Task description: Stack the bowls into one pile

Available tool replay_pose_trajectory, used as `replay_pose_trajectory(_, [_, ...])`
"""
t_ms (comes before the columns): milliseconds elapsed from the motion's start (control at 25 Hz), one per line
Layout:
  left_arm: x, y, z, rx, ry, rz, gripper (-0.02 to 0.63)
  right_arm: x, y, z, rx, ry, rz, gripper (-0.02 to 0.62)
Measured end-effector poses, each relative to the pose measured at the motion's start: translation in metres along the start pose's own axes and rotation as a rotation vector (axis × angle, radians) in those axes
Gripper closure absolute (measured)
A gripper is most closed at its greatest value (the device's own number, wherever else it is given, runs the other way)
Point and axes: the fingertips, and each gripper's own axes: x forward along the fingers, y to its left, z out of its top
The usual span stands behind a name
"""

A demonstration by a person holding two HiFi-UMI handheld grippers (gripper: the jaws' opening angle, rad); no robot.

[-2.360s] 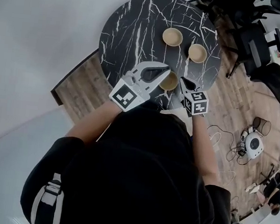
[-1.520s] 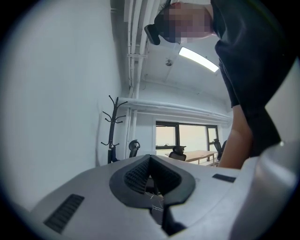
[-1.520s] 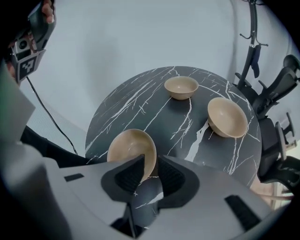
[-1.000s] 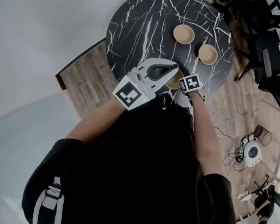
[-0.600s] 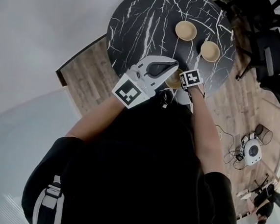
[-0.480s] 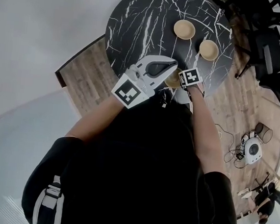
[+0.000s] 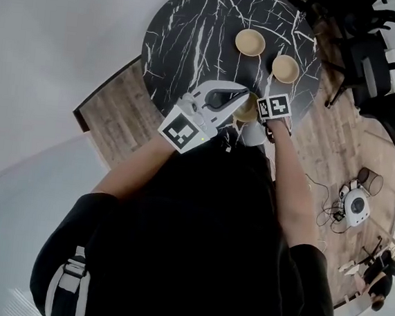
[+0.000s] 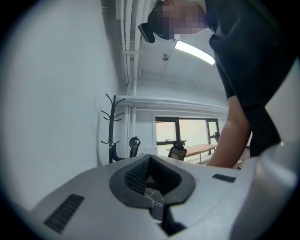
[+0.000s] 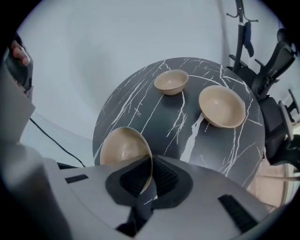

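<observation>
Bowl [image 9: 119, 147] | empty, tilted | rim pinched by right hand-held gripper [image 9: 149, 177]

Right tool [image 9: 149, 180] jaws just closed on rim of nearest bowl [image 9: 123, 147], bowl now tilted, lifted

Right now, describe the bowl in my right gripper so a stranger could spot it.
Find the round black marble table. Two tan bowls sit flat toward its far side. The third bowl is nearer, tipped on edge, rim pinched by the right gripper.
</observation>
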Motion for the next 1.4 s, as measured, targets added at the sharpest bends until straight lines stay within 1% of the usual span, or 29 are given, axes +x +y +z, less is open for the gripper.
replay_pose_trajectory(200, [0.016,0.002,0.006,0.019,-0.024,-0.016,0.603,-0.03,-0.027,0.021,0.054,-0.062,-0.008,0.586])
replay_pose_trajectory(360, [0.034,0.007,0.009,0.004,-0.024,-0.014,0.603,-0.055,-0.054,0.041,0.079,-0.104,-0.018,0.586])
replay_pose_trajectory(560, [0.058,0.016,0.016,0.058,-0.044,-0.03,0.603,-0.076,-0.089,0.065,0.108,-0.138,-0.025,0.586])
replay_pose_trajectory(760, [0.079,0.023,0.015,0.056,-0.039,-0.023,0.603,-0.088,-0.125,0.079,0.15,-0.165,-0.042,0.586])
replay_pose_trajectory(840, [0.085,0.025,0.013,0.054,-0.033,-0.021,0.603,-0.089,-0.136,0.084,0.163,-0.168,-0.044,0.586])
replay_pose_trajectory(960, [0.095,0.025,0.011,0.027,-0.03,-0.018,0.603,-0.089,-0.153,0.089,0.174,-0.169,-0.049,0.586])
replay_pose_trajectory(1120, [0.107,0.026,0.008,0.046,-0.011,-0.028,0.603,-0.085,-0.173,0.095,0.187,-0.162,-0.066,0.586])
replay_pose_trajectory(1280, [0.113,0.029,0.006,0.026,-0.003,-0.016,0.603,-0.078,-0.186,0.1,0.193,-0.143,-0.079,0.586])
replay_pose_trajectory(1400, [0.117,0.031,0.004,0.028,0.004,-0.012,0.603,-0.071,-0.194,0.101,0.203,-0.125,-0.084,0.586])
